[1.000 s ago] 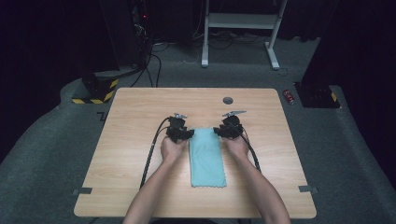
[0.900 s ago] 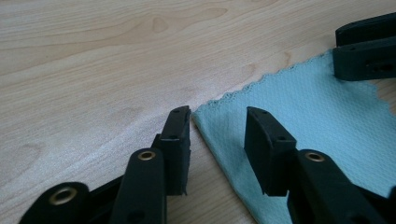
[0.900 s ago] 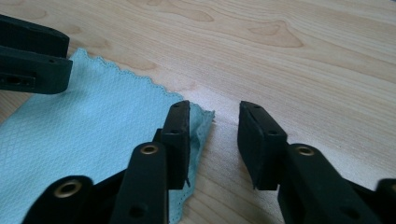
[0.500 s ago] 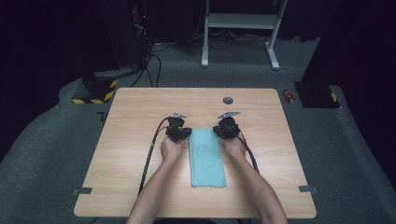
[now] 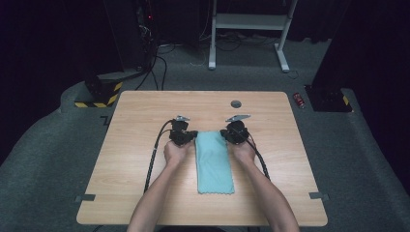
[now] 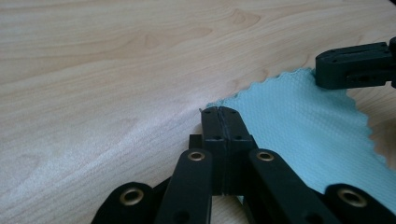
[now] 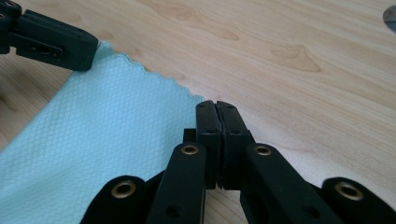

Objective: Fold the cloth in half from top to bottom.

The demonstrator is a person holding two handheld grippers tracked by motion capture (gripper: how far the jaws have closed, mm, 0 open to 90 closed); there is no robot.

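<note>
Both grippers, left and right, have just closed, pinching the cloth corners at frame centre; lift-ready.

Both forearms come in from the table's near edge and converge toward its middle. The left gripper and the right gripper sit level with each other, a little apart, tips turned inward. Each gripper's jaws have just closed and now meet.

Bright, even overhead light on table, dark surroundings; gripper-view foregrounds slightly soft.
</note>
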